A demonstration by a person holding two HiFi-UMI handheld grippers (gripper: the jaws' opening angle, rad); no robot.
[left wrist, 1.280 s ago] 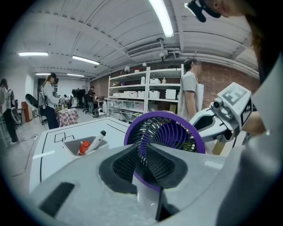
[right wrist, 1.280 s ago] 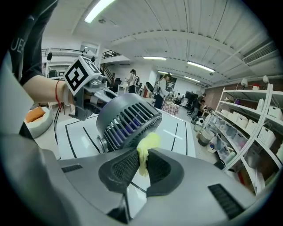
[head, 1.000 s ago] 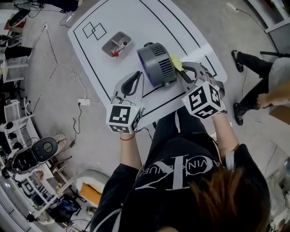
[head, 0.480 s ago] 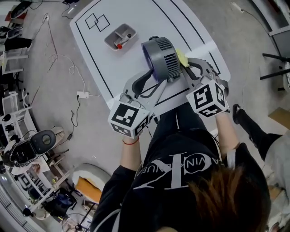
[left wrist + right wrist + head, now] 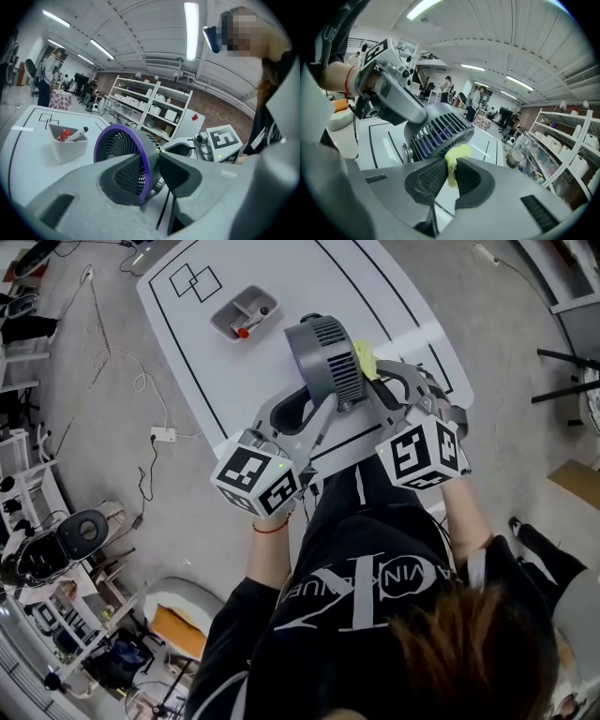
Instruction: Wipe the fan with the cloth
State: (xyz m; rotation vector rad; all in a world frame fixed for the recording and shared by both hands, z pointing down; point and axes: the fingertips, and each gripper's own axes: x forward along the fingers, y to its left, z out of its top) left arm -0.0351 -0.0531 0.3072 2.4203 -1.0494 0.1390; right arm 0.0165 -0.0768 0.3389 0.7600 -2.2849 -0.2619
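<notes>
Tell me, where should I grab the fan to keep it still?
Grab the fan by its purple front rim, coming from the near edge of the table, one jaw in front and one behind. The rim is thin and stands upright, so jaws probably fit across it. The left gripper has just been closing there, rim between its jaws.

You stand at a white worktop (image 5: 246,371) marked with black lines, on a grey floor (image 5: 103,474) where a power strip (image 5: 161,435) lies. White shelves (image 5: 154,110) of boxes line a brown wall (image 5: 224,108); strip lights (image 5: 190,28) run overhead.
</notes>
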